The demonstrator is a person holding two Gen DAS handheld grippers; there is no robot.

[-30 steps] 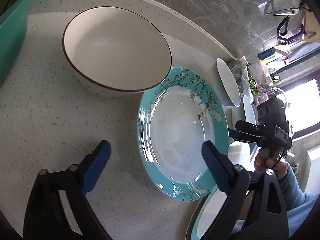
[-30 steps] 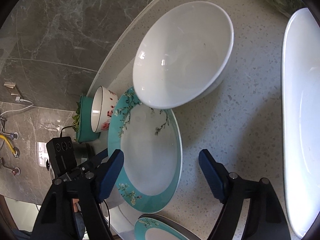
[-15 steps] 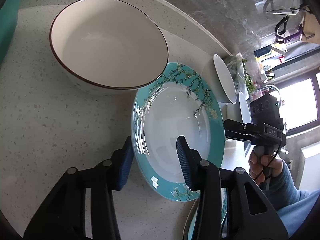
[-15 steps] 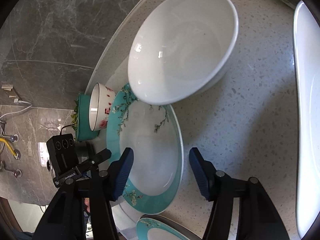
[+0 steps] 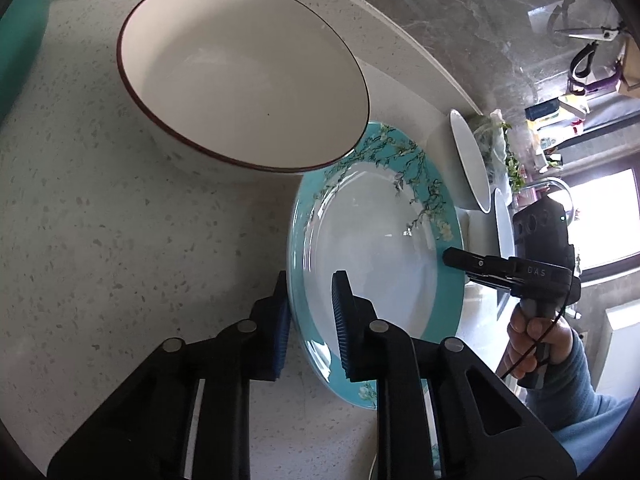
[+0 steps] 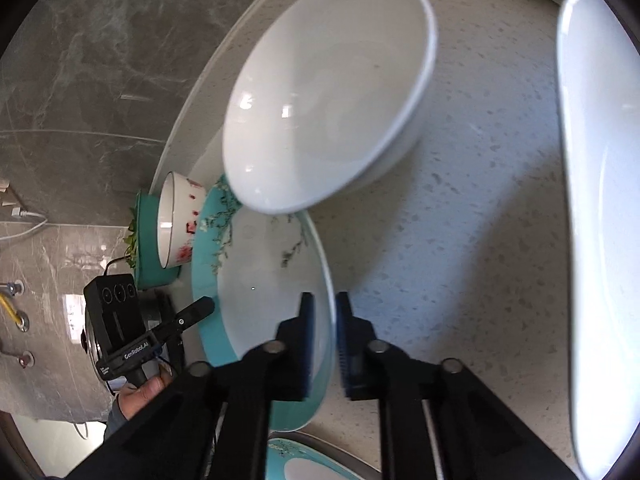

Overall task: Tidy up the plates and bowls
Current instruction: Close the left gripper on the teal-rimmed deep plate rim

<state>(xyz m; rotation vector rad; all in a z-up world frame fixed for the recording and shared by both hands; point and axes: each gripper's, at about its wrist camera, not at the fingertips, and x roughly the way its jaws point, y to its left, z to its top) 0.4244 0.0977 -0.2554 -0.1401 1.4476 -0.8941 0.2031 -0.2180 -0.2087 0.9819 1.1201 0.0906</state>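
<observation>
Speckled white counter [image 5: 100, 220] with a curved far edge, dark marble wall [image 5: 460, 12] behind it. The teal plate [image 5: 376, 248] with the flower rim sits mid-counter, and you've got it from both sides. Your left gripper [image 5: 308, 320] has just been closing and is now clamped on the plate's near-left rim, one blue pad under the rim and one on the inside. Your right gripper [image 6: 322, 340] has also just been closing and is clamped on the opposite rim, pads either side of the edge; in the left view its tip [image 5: 456, 258] sits on the plate's right rim. The plate looks slightly tilted off the counter in the right view, can't tell for sure.

Just beyond the plate toward the far edge is a cream bowl [image 5: 244, 76] with a dark red rim line, its rim overhanging the plate's far-left edge. On the other side a plain white bowl [image 6: 328, 92] overhangs the plate's rim too. A big white plate [image 6: 600, 200] lies near the counter's right end. Second teal plate [image 6: 304, 460] at the near edge, partly hidden by your gripper. A teal tub [image 6: 150, 240] sits at the left end past the cream bowl. Your right hand [image 5: 532, 344] in a blue sleeve grips its handle.
</observation>
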